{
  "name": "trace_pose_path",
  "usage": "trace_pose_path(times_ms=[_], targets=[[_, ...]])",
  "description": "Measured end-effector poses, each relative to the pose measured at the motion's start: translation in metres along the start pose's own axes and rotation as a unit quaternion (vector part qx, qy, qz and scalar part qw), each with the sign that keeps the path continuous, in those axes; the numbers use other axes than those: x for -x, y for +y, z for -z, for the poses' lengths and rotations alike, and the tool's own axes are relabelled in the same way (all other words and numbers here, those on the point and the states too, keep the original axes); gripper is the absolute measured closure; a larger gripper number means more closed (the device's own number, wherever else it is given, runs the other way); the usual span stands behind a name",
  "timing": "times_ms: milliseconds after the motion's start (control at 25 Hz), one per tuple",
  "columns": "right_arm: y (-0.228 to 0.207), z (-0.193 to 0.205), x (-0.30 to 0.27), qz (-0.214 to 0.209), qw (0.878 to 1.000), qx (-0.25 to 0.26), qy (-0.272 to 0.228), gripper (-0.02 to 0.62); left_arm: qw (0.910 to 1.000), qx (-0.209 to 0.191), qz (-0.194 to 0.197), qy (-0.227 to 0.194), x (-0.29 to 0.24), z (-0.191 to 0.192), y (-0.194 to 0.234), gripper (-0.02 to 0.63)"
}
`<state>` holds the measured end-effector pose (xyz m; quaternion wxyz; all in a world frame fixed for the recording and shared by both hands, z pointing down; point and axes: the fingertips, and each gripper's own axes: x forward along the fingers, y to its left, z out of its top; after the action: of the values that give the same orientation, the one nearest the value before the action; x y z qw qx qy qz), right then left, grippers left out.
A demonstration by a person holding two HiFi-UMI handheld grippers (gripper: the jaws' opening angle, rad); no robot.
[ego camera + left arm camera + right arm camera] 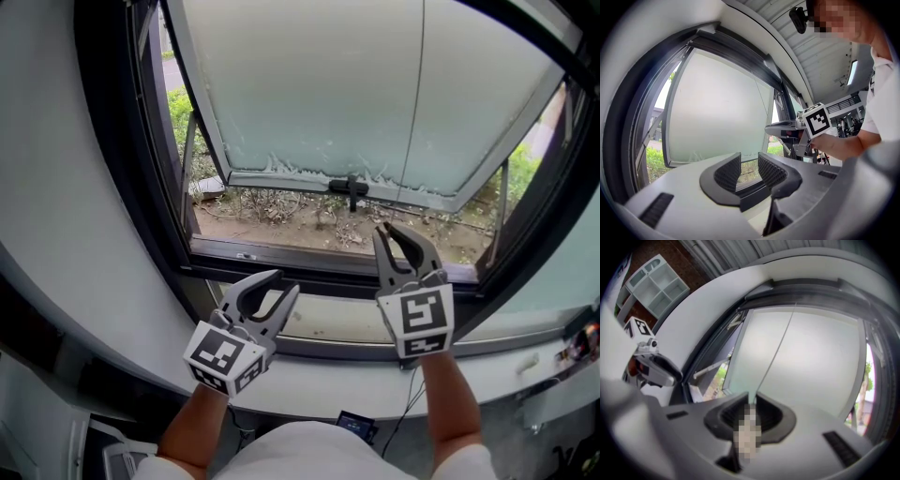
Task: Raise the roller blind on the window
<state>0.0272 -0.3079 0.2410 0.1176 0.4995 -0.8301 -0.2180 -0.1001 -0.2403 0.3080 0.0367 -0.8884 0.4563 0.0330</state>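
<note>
Head view: a thin cord (420,94) hangs straight in front of a pale, matte sheet (319,84) set in a dark frame (122,159) — blind fabric or frosted pane, I cannot say which. The right claw (387,231) meets the cord's lower end. The left claw (287,282) is near the smooth white sill (328,325).

Left gripper view: its curved grey jaws stand wide, with nothing between the ribbed pads (727,172).

Right gripper view: the jaws are narrow, pinched on the cord — it runs straight up across the sheet.

Right claw (751,395) tight on cord (776,348)
</note>
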Motion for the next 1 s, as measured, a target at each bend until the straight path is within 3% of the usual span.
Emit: trace_pose_path(times_ms=[1000], targets=[[-0.019,-0.039,0.015,0.022,0.999,0.018,-0.044,0.535,0.9999,0.007,0.011,0.006,0.000,0.001,-0.007,0.477]])
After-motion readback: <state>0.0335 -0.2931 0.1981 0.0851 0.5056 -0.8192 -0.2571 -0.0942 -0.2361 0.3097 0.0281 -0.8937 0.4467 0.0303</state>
